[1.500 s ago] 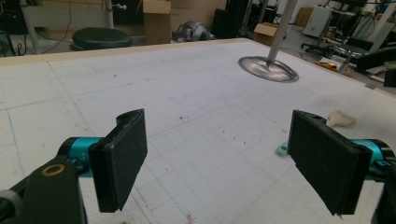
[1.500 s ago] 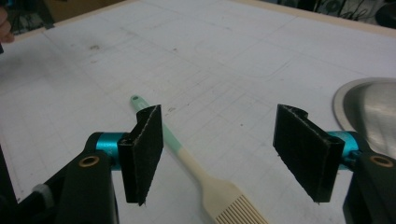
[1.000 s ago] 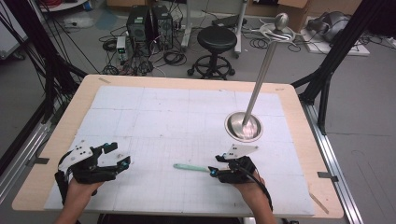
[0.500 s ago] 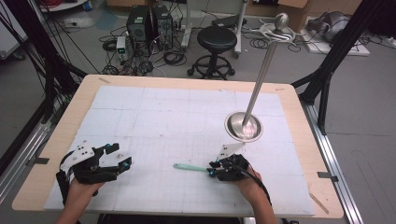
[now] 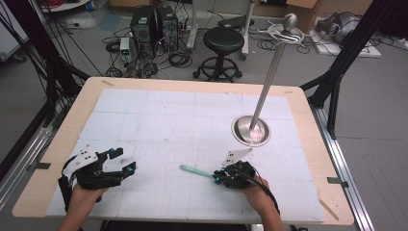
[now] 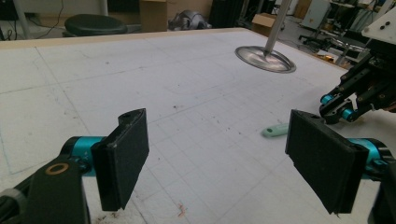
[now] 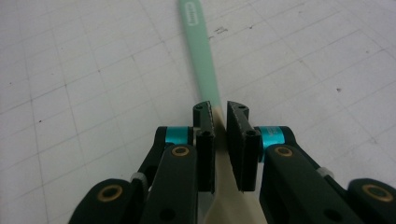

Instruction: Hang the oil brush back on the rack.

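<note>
Our two grippers, the left gripper [image 5: 126, 169] and the right gripper [image 5: 217, 176], were black, with teal collars, brass-coloured rivets and flat black pads [image 6: 122, 156]. Each carried a pale three-cornered plate [image 5: 81, 157] with dark screws. A black cable [image 5: 265, 189] trailed from the right.

The stand [image 5: 252, 130] is polished metal — shiny disc base, brushed pole. A pale wooden table [image 5: 308, 120] carries a matt white gridded sheet [image 5: 168, 120], scuffed in places. The toothbrush [image 7: 201, 51] is smooth mint plastic — the jaw pads look matt black, faintly rough.
</note>
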`<state>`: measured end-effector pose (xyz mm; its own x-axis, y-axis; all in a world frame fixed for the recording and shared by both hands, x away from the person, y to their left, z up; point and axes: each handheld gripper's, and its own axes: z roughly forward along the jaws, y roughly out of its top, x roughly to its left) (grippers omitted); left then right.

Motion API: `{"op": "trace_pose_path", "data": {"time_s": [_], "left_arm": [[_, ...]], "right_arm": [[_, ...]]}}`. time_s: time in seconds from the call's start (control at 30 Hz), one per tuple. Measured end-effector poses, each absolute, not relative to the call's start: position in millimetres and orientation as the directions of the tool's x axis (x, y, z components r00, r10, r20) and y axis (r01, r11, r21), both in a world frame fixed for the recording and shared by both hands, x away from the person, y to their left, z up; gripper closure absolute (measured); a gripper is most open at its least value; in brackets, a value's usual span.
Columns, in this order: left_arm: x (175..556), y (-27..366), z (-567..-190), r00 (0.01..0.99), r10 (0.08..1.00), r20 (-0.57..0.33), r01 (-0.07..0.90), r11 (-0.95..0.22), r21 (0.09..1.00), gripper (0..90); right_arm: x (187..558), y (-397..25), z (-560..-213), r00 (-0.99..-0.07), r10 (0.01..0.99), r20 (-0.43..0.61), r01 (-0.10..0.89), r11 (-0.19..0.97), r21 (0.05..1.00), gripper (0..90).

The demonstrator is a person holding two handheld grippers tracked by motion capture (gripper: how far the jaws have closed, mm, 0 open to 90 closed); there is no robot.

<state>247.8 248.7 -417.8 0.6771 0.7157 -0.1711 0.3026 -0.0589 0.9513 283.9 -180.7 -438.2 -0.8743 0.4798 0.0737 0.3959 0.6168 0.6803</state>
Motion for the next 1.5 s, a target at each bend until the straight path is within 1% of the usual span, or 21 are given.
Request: {"op": "trace_pose_path", "data": {"time_s": [0.17,0.33,0.47,0.63,0.8,1.0,1.3,1.5], "left_arm": [[248.0,248.5,-418.1,0.677,0.716,-0.169,0.304,-0.062,0.951,22.4],[248.2,248.1,-418.3,0.678,0.713,-0.179,0.310,-0.056,0.949,23.4],[247.5,247.9,-417.6,0.686,0.706,-0.177,0.295,-0.047,0.954,29.1],[249.4,246.0,-416.3,0.684,0.684,-0.252,0.324,0.024,0.946,29.1],[253.1,237.1,-409.1,0.662,0.652,-0.369,0.382,0.130,0.915,28.4],[254.1,220.8,-402.9,0.650,0.603,-0.463,0.440,0.198,0.876,28.4],[262.7,198.8,-397.9,0.641,0.558,-0.527,0.491,0.230,0.840,28.5],[265.5,185.0,-391.0,0.660,0.526,-0.537,0.497,0.230,0.836,32.5]], "right_arm": [[282.3,-180.6,-438.8,-0.856,0.507,0.102,0.429,0.587,0.687,83.8],[276.8,-179.8,-435.7,-0.847,0.521,0.105,0.430,0.555,0.712,83.8],[271.8,-180.8,-429.9,-0.838,0.531,0.122,0.432,0.511,0.743,83.9],[265.4,-181.2,-424.3,-0.829,0.540,0.143,0.430,0.453,0.781,83.8],[257.6,-177.7,-414.8,-0.827,0.540,0.153,0.410,0.395,0.822,83.8],[252.1,-170.3,-405.0,-0.832,0.534,0.153,0.381,0.347,0.857,83.8],[248.3,-160.8,-393.4,-0.849,0.508,0.142,0.321,0.285,0.903,83.7],[244.8,-156.0,-385.0,-0.858,0.497,0.128,0.286,0.256,0.923,83.7]]}}
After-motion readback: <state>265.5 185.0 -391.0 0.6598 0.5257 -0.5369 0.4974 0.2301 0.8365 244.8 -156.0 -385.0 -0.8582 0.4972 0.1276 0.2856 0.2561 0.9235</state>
